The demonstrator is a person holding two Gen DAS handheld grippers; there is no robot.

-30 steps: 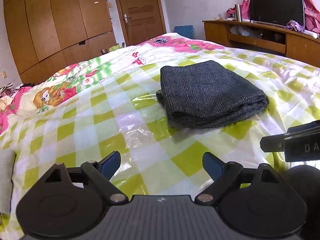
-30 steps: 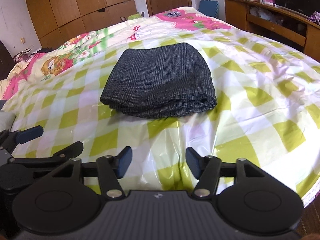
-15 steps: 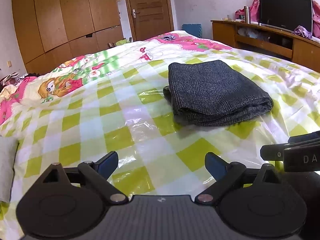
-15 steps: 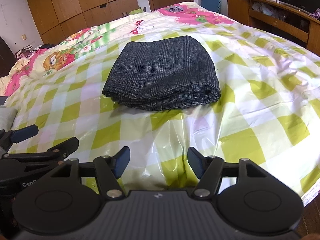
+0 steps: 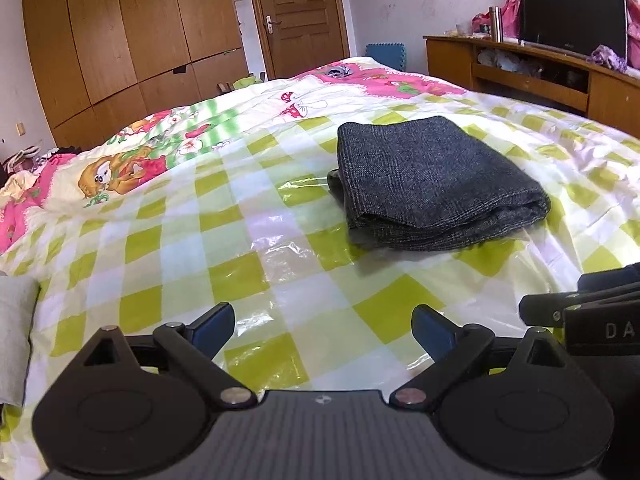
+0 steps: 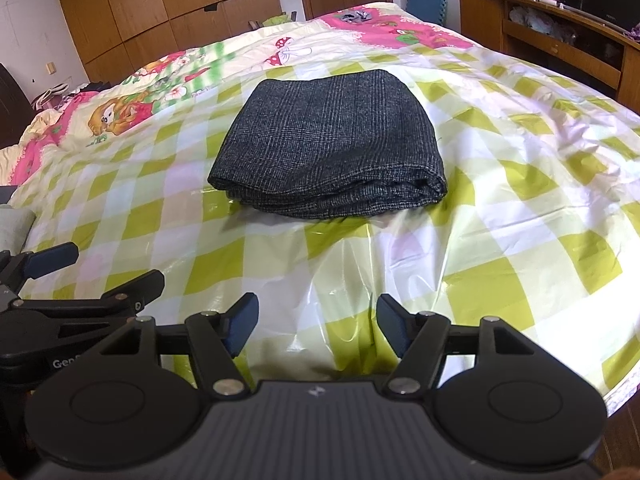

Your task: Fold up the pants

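Dark grey checked pants (image 5: 432, 180) (image 6: 332, 148) lie folded into a compact stack on the green-and-white checked sheet of the bed (image 5: 240, 264). My left gripper (image 5: 322, 326) hovers over the sheet near the bed's front edge, down and left of the pants, open and empty. My right gripper (image 6: 314, 320) sits just in front of the pants, also open with nothing between its fingers. Each gripper shows in the other's view: the right gripper (image 5: 592, 300) at the right edge, the left gripper (image 6: 80, 280) at the left edge.
A cartoon-print quilt (image 5: 132, 168) covers the bed's far side. A grey cloth (image 5: 16, 336) lies at the left edge. Beyond the bed stand a wooden wardrobe (image 5: 120, 40), a door (image 5: 300, 16), and a low cabinet with a TV (image 5: 572, 12).
Both views have shifted slightly, with the pants sitting a little higher in frame. The right gripper's fingers stand a touch wider than a second ago.
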